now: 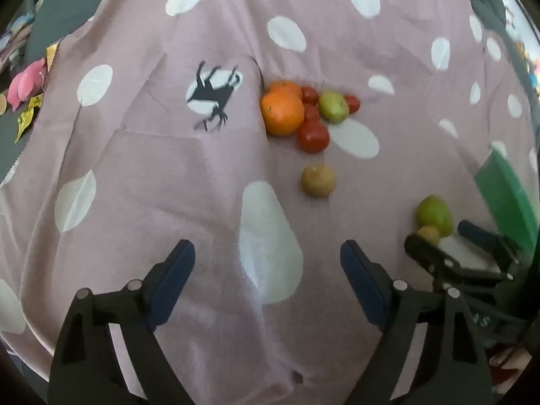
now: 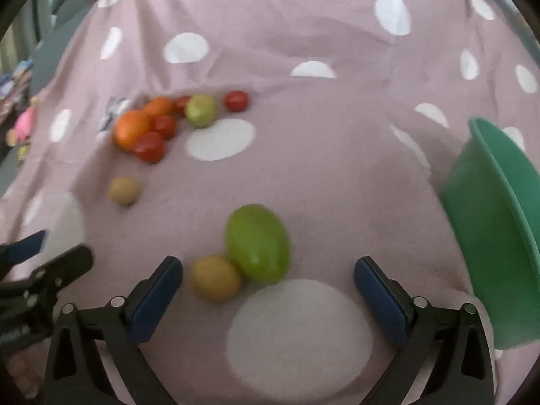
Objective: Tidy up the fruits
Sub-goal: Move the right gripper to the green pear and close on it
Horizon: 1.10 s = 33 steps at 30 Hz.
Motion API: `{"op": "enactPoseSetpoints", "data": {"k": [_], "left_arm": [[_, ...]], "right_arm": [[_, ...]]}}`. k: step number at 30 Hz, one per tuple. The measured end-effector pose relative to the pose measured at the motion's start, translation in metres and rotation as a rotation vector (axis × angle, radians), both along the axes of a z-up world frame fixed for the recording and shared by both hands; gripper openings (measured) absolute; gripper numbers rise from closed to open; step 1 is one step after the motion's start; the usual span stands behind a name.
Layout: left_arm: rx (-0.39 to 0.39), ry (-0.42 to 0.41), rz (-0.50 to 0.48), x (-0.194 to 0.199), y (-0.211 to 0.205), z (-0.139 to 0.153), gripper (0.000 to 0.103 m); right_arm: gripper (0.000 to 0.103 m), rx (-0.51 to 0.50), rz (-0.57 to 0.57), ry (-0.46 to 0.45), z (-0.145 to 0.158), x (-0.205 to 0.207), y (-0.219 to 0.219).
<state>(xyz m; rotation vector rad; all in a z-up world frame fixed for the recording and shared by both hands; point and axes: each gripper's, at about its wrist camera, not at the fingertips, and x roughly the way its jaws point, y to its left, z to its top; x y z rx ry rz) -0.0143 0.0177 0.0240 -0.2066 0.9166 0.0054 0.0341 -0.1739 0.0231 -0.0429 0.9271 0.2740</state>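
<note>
Fruit lies on a pink cloth with white dots (image 1: 209, 175). At the far middle is a heap of two oranges (image 1: 281, 113), several red tomatoes (image 1: 313, 136) and a green fruit (image 1: 333, 107). A brownish fruit (image 1: 318, 180) sits alone nearer to me. My left gripper (image 1: 266, 253) hangs open over bare cloth. My right gripper (image 2: 268, 266) is open too. A large green fruit (image 2: 258, 243) and a small yellow fruit (image 2: 216, 278) touch each other just ahead of its tips, and neither pad touches them. The heap (image 2: 141, 131) shows at the upper left in the right wrist view.
A green plastic basin (image 2: 499, 236) stands tilted on the cloth at the right, close to the right gripper's outer finger. A pink soft toy (image 1: 25, 84) and yellow wrappers lie off the cloth's left edge. A hand shows at the lower right in the left wrist view.
</note>
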Motion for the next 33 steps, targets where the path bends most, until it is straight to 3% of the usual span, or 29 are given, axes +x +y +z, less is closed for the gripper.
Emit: {"op": "enactPoseSetpoints", "data": {"k": [4, 7, 11, 12, 16, 18, 22, 26, 30, 33], "left_arm": [[0.032, -0.041, -0.016, 0.000, -0.003, 0.024, 0.087], [0.011, -0.094, -0.023, 0.008, -0.004, 0.051, 0.087], [0.032, -0.121, -0.024, 0.030, -0.008, 0.076, 0.087], [0.037, -0.121, -0.024, 0.040, -0.008, 0.079, 0.086], [-0.007, -0.081, -0.025, 0.062, -0.004, 0.076, 0.076], [-0.028, -0.062, -0.032, 0.068, -0.005, 0.073, 0.072], [-0.036, -0.032, -0.051, 0.073, -0.010, 0.065, 0.069], [-0.047, -0.021, -0.055, 0.075, -0.009, 0.065, 0.069], [-0.076, -0.005, -0.051, 0.082, -0.009, 0.065, 0.069], [-0.071, -0.001, -0.056, 0.090, -0.013, 0.065, 0.069]], "right_arm": [[0.101, 0.022, 0.032, -0.052, 0.038, -0.004, -0.003], [0.101, 0.054, 0.010, -0.079, 0.070, 0.014, -0.011], [0.100, 0.111, -0.005, -0.075, 0.086, 0.040, -0.009], [0.095, 0.125, -0.003, -0.076, 0.084, 0.040, -0.010], [0.076, 0.347, 0.012, -0.079, 0.064, 0.037, -0.032], [0.065, 0.376, 0.036, -0.068, 0.051, 0.038, -0.035], [0.050, 0.293, 0.044, -0.003, 0.037, 0.045, -0.026], [0.049, 0.276, 0.079, -0.017, 0.026, 0.044, -0.022], [0.049, 0.288, 0.073, 0.084, 0.011, 0.047, -0.023], [0.038, 0.271, 0.054, 0.176, 0.006, 0.053, -0.025]]}}
